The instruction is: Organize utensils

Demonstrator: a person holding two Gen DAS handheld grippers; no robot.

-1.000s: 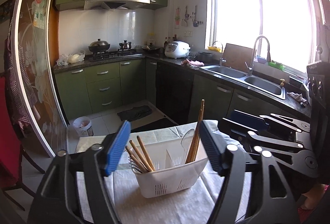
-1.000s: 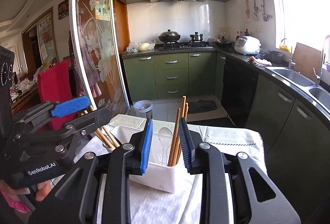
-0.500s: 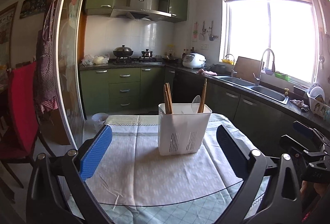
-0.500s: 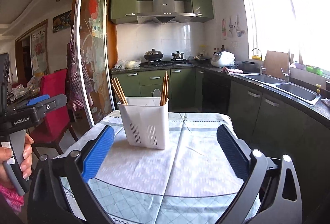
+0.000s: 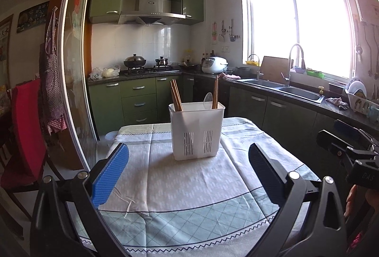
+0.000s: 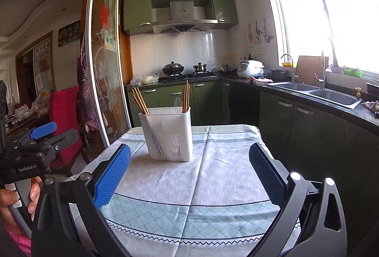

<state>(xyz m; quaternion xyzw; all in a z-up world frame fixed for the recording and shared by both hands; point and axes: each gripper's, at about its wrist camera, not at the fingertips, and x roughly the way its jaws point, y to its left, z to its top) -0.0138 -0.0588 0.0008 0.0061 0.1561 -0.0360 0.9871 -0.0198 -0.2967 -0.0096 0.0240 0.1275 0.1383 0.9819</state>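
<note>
both the left gripper (image 5: 188, 173) and right gripper (image 6: 189, 171) hang spread wide and empty over the tablecloth (image 5: 189, 186); farther off the white holder (image 5: 197, 130) stands upright with chopsticks (image 5: 176, 96) sorted inside; judged finished, so keep clear of it

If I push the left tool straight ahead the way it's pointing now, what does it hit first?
Most likely the white utensil caddy, which stands upright on the tablecloth almost centred between the open left tool pads. Only bare cloth lies before it. Depth is hard to judge through the fisheye.
</note>
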